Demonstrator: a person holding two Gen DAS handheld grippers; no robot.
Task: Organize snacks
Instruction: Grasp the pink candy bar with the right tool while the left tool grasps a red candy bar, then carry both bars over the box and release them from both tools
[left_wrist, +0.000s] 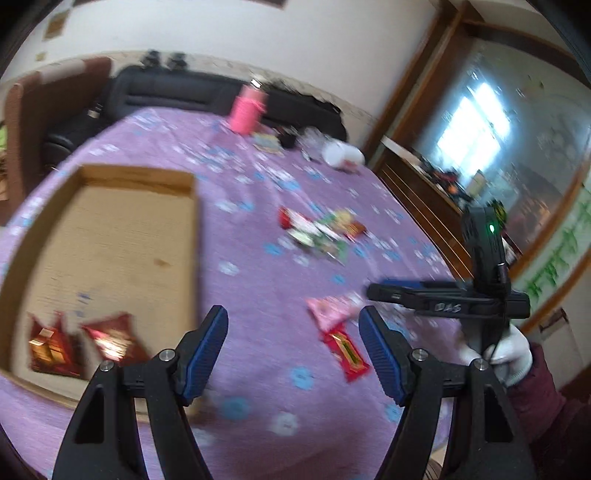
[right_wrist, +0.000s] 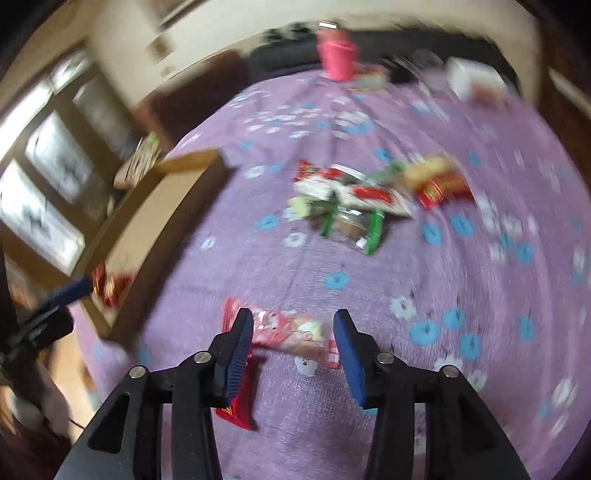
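A shallow cardboard tray (left_wrist: 110, 236) lies on the purple flowered tablecloth and holds two red snack packets (left_wrist: 110, 339). My left gripper (left_wrist: 293, 325) is open and empty above the cloth, just right of the tray. A pink packet (left_wrist: 328, 308) and a red packet (left_wrist: 345, 350) lie close by. My right gripper (right_wrist: 293, 328) is open, its jaws either side of the pink packet (right_wrist: 295, 332), with the red packet (right_wrist: 240, 406) beneath its left finger. A pile of mixed snack packets (right_wrist: 354, 199) lies farther back; it also shows in the left wrist view (left_wrist: 321, 230).
A pink bottle (left_wrist: 245, 109) and a white container (left_wrist: 341, 153) stand at the table's far edge, with a dark sofa (left_wrist: 184, 92) behind. A wooden cabinet (left_wrist: 424, 192) stands to the right. The tray's wall (right_wrist: 159, 221) rises left of my right gripper.
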